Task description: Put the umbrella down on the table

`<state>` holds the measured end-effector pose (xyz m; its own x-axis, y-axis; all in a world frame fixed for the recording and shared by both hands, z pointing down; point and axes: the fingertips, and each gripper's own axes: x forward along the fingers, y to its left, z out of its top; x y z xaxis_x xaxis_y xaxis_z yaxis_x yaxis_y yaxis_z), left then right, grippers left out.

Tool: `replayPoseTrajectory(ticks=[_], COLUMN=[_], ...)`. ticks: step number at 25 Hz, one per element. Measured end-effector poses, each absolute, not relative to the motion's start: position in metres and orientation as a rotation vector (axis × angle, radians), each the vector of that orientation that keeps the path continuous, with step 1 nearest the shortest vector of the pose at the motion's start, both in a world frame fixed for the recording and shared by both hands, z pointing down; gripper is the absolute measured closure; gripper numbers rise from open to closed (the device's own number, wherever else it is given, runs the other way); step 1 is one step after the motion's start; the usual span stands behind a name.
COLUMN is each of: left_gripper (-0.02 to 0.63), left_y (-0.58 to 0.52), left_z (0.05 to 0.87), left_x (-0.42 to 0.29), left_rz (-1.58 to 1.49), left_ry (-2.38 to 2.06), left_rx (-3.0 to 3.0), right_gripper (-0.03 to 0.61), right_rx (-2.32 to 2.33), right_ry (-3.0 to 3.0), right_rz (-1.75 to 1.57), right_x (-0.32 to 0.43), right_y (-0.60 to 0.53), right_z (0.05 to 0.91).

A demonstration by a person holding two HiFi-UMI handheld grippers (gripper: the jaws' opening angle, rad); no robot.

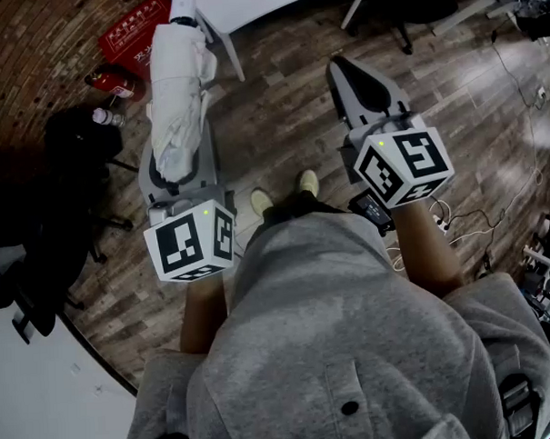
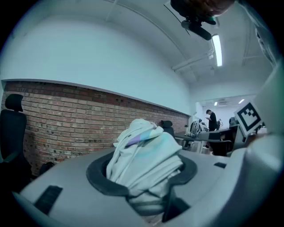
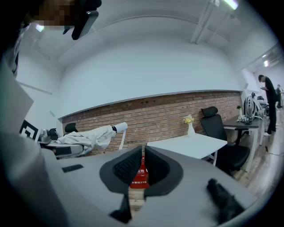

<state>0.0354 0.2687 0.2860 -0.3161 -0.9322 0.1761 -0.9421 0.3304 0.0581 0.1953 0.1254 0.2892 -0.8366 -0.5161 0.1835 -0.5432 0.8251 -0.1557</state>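
Closest in, short of the white table, a person in a grey hooded top stands on the wooden floor, both shoes pointing towards the table. The left hand-held gripper, with its marker cube on the side away from the table, is pinching a folded white umbrella. In the left gripper view the bunched fabric fills the space between the dark pads of that hand-held gripper. The umbrella is held in the air off the table's left corner, lying roughly level with its far end aimed at the table (whether that end reaches over the edge cannot be told). The right hand-held gripper also points at the table, further along the near edge. Its jaws are pressed almost together with only a thin slit left, and nothing is between them. A red box lies on the floor beside the table's left corner, past the umbrella's tip. On the table's far end stands a small vase of flowers, with a black office chair just past it and a brick wall behind the table.
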Motion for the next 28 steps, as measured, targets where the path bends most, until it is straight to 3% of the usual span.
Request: replayPoseTrajectory(ticks=[28], left_gripper=[0.38], left_y=[0.346], left_z=[0.282], left_x=[-0.015], left_rz=[0.067], left_ry=[-2.41], left_rx=[1.769], right_gripper=[0.543], right_rx=[0.813], right_ry=[-2.888], right_rz=[0.237], right_x=[0.136], right_y=[0.209], right_z=[0.275])
